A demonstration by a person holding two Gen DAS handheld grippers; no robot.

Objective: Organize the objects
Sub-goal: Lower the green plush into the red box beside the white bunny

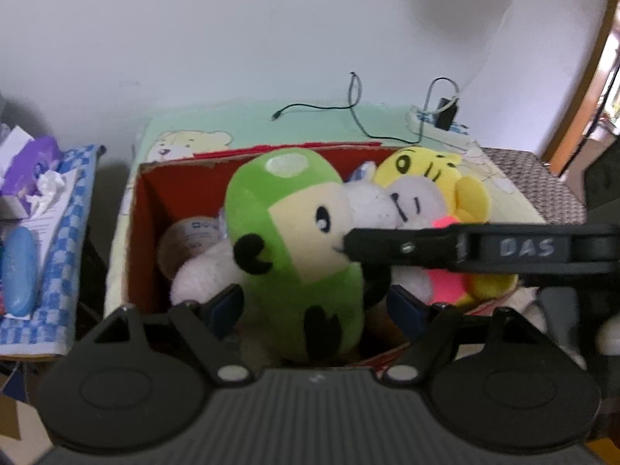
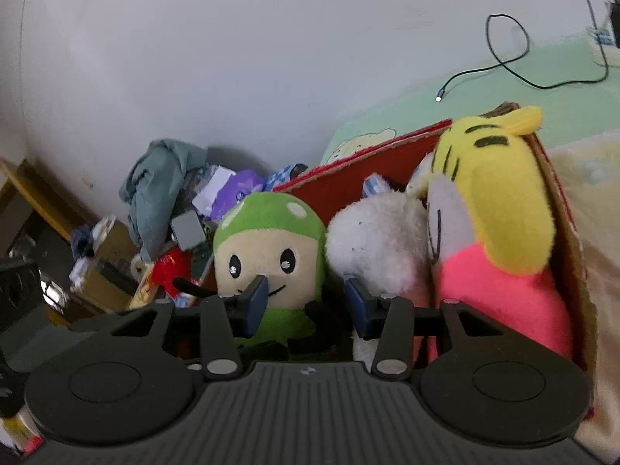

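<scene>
A green plush [image 1: 294, 240] with a cream face stands upright in a red cardboard box [image 1: 155, 201]. My left gripper [image 1: 316, 306] is shut on its lower body, a blue pad against each side. One of the right gripper's fingers [image 1: 387, 246] reaches in from the right and touches the toy's mouth. In the right wrist view, my right gripper [image 2: 306, 302] is open. Its left pad lies on the face of the green plush [image 2: 271, 232], and its right pad sits beside a white plush [image 2: 372, 232]. A yellow tiger plush [image 2: 500, 193] with a pink body fills the right side of the box [image 2: 348, 178].
The box rests on a pale green bed sheet [image 1: 310, 124] with a black cable [image 1: 348, 108] and a power strip [image 1: 438, 120] by the wall. A blue checked cloth [image 1: 66, 232] at left holds a blue case [image 1: 19, 267] and papers. A grey-blue cloth [image 2: 155, 186] tops a clutter pile.
</scene>
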